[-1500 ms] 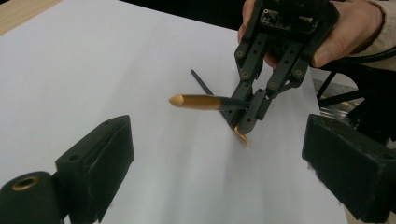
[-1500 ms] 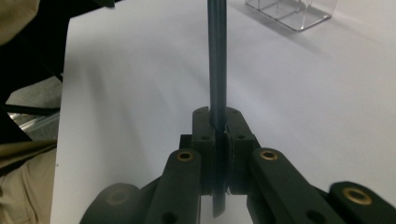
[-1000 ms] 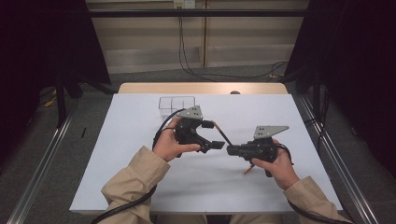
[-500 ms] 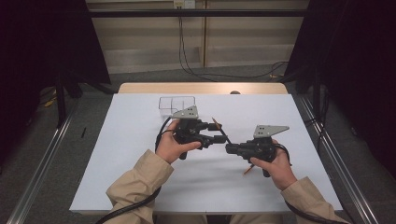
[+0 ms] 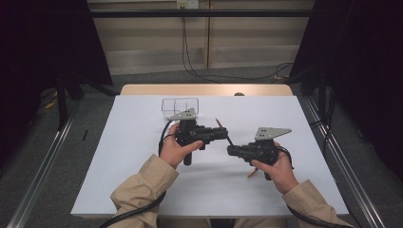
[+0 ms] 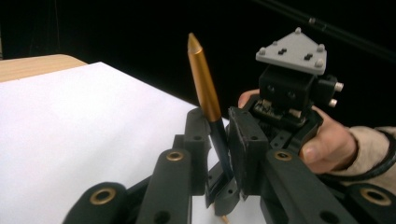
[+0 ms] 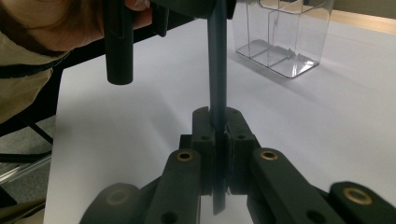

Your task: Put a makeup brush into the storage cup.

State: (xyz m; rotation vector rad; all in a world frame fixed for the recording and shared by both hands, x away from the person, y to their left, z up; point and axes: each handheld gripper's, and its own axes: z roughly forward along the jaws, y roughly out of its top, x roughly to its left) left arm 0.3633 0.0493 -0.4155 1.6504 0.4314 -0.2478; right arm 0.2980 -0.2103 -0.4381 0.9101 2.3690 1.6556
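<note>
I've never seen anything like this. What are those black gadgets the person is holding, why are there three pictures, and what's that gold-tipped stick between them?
No robot here: a person sits at a table covered with a white sheet and holds a hand-operated grasping tool in each hand. The left tongs and the right tongs each carry a small camera.

The wide picture comes from a camera fixed above the table. The other two look along each tool's own black jaws.

Both tongs grip one pen, with a gold cap and a dark barrel. In the left gripper view the jaws have just been closing and now press on the barrel below the cap. In the right gripper view the jaws are clamped on the same barrel farther along.

A clear plastic box with compartments stands farther back on the sheet.
</note>
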